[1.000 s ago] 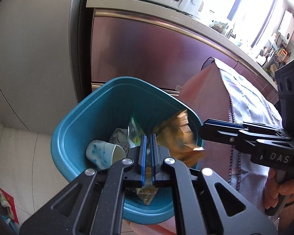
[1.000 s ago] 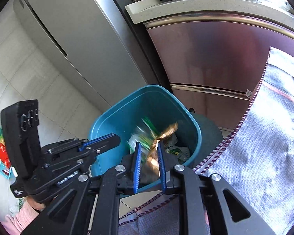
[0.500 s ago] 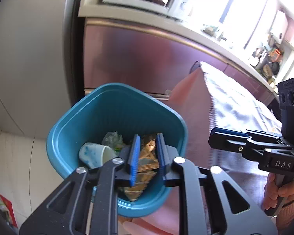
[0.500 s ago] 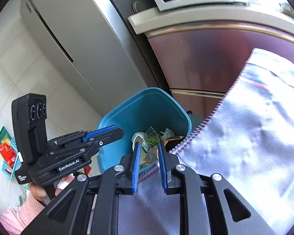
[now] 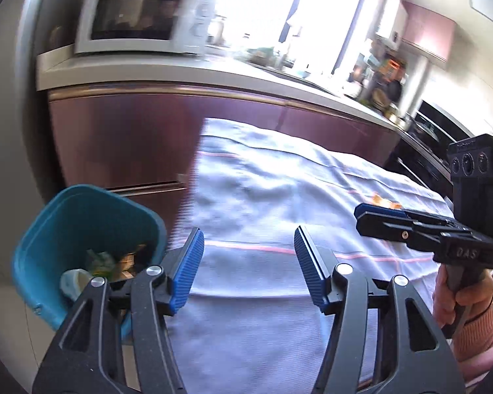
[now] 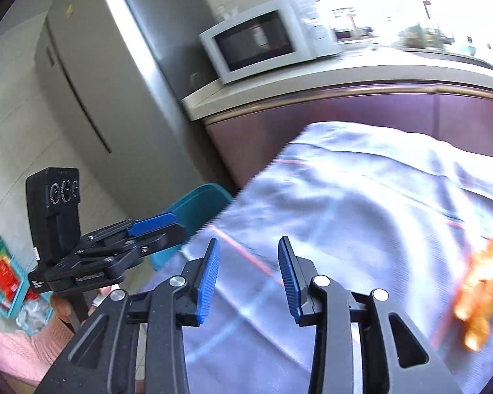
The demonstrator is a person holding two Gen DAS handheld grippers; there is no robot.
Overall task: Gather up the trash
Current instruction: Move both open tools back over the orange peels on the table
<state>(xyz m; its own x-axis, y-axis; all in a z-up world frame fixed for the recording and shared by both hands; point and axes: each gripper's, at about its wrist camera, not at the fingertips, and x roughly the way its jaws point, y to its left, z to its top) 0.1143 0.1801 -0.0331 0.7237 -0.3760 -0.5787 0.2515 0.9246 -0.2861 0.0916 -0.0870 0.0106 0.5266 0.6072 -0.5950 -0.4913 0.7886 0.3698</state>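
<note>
Left gripper [image 5: 246, 262] and right gripper [image 6: 248, 275], each with jaws opening and nothing between them, hovered over a pale cloth-covered table [image 5: 279, 203]. The teal bin [image 5: 82, 223] holding wrappers and a paper cup [image 5: 74, 280] stood lower left of the left gripper; an orange wrapper [image 6: 480, 295] lay right of the right gripper.

Bin [image 5: 65, 216]: teal plastic, smooth, slight sheen. Tablecloth [image 5: 263, 203]: pale woven cloth, matt, creased, pink stripes. Wrapper [image 6: 480, 295]: orange, crinkled, shiny. Cabinet fronts [image 5: 121, 138]: glossy maroon. Fridge [image 6: 115, 75]: brushed metal. Gripper pads [image 5: 185, 271]: ribbed blue rubber-like.
</note>
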